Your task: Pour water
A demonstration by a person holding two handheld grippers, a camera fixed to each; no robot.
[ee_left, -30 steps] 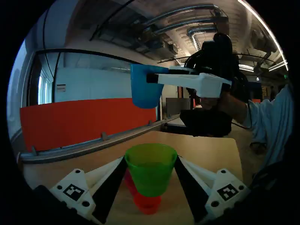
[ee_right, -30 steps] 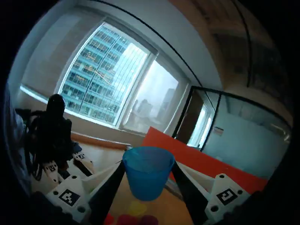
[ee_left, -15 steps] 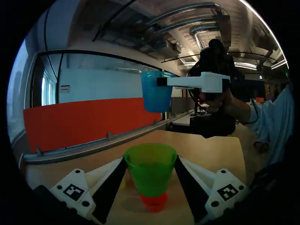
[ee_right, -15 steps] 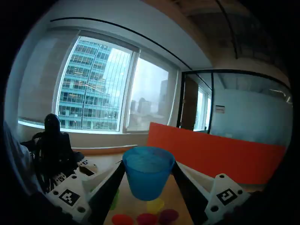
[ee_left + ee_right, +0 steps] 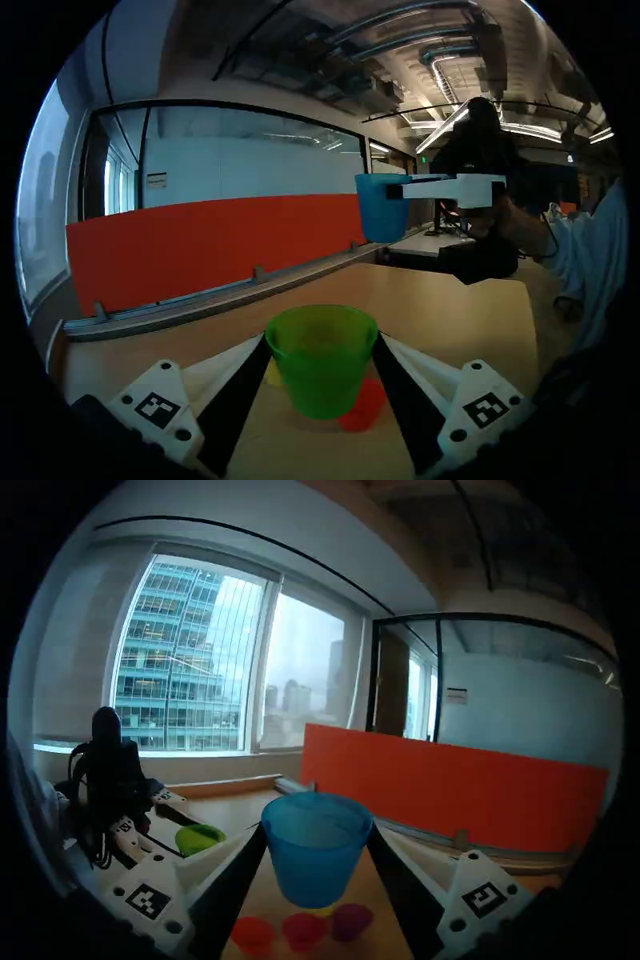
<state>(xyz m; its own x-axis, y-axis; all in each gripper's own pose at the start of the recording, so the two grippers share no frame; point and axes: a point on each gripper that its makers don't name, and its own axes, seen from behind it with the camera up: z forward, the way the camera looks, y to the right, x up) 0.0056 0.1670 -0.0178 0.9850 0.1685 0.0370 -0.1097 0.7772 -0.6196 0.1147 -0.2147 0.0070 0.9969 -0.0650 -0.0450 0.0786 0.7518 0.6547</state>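
1. Office surroundings framed the scene: a pale wooden tabletop (image 5: 448, 304), a long orange partition panel (image 5: 200, 240) along its far edge, and tall windows (image 5: 192, 680) beyond.
2. Held aloft and upright, the blue plastic cup (image 5: 316, 856) was clamped between both fingers of the right gripper (image 5: 316, 832). I could not tell for certain whether it held water.
3. Lower down, the green plastic cup (image 5: 322, 364) was pinched upright between both fingers of the left gripper (image 5: 320, 346). Its inside looked empty.
4. In the left gripper view the blue plastic cup (image 5: 380, 208) sat at about 1 o'clock from the green one, higher and well apart.
5. At 6 o'clock below the blue cup, small red (image 5: 252, 932), pink (image 5: 304, 928) and purple (image 5: 352, 920) cups stood on the table.
6. Judging by this, pouring had not begun: the cups needed bringing together, then the blue one tilting over the green rim.
7. No brand was legible. Black-and-white square markers (image 5: 156, 408) sat on the gripper fingers, and a small wall sign (image 5: 457, 695) was too small to read.
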